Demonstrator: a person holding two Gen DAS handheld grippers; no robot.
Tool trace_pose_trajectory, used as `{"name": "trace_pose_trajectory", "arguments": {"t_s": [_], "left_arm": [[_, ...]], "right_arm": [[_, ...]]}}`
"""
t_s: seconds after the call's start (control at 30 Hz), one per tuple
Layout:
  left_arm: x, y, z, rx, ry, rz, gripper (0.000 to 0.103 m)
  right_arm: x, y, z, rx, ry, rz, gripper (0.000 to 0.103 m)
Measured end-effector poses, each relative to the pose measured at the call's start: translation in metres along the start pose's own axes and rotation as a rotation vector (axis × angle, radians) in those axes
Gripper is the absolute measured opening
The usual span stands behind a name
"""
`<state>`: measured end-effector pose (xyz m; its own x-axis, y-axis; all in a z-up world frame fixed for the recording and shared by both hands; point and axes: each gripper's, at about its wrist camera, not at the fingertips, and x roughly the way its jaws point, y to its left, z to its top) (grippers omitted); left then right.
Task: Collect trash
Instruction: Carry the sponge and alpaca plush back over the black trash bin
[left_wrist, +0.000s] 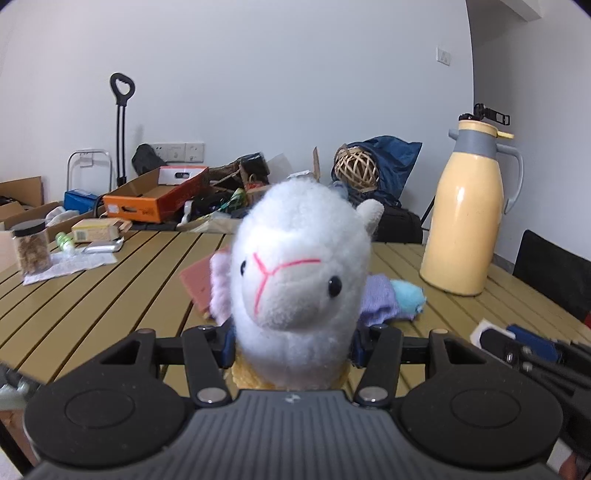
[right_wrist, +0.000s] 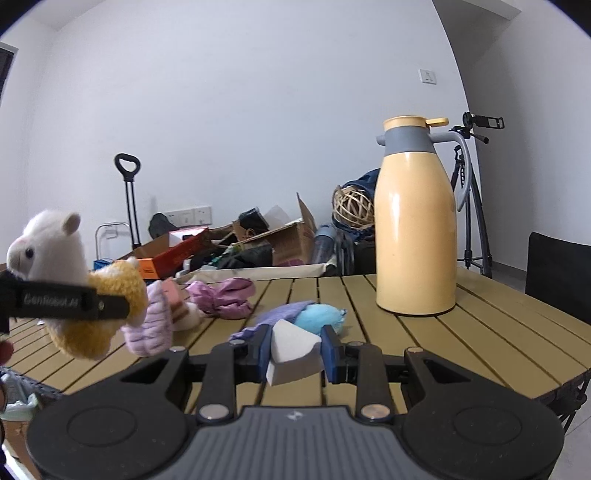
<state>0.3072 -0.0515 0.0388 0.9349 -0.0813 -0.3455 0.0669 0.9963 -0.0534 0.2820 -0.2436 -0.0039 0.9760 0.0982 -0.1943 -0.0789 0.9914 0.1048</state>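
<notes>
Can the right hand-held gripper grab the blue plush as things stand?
Probably not yet. The right hand-held gripper is already shut on a white sponge, so its jaws are full. The blue plush lies just beyond on the table with nothing in between; drop the sponge first.

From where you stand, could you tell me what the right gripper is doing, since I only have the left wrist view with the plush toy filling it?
Observer: The right gripper is shut on a white foam wedge, held above the table.
Operator: Thank you. Does my plush toy have a body below the white head?
Observer: Yes, the plush toy has a yellow knitted body, and the left gripper clamps it there.
Operator: Is anything hidden behind it on the table?
Observer: A crumpled pink cloth lies there, left of the blue plush.
</notes>
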Motion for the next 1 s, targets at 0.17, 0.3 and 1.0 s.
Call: {"name": "trace_pose_trajectory", "arguments": {"t_s": [0.17, 0.3, 1.0], "left_arm": [[-0.028, 0.014, -0.02, -0.003, 0.019, 0.013, 0.055], [-0.05, 0.022, -0.032, -0.005, 0.023, 0.043, 0.055], [-0.089, 0.059, -0.111, 0.026, 0.213, 0.106, 0.055]], "right_arm": [[-0.021, 0.01, -0.012, 0.013, 0.017, 0.031, 0.027], [-0.036, 0.019, -0.021, 0.011, 0.037, 0.058, 0.027], [-0.072, 0.044, -0.089, -0.032, 0.297, 0.128, 0.027]]}}
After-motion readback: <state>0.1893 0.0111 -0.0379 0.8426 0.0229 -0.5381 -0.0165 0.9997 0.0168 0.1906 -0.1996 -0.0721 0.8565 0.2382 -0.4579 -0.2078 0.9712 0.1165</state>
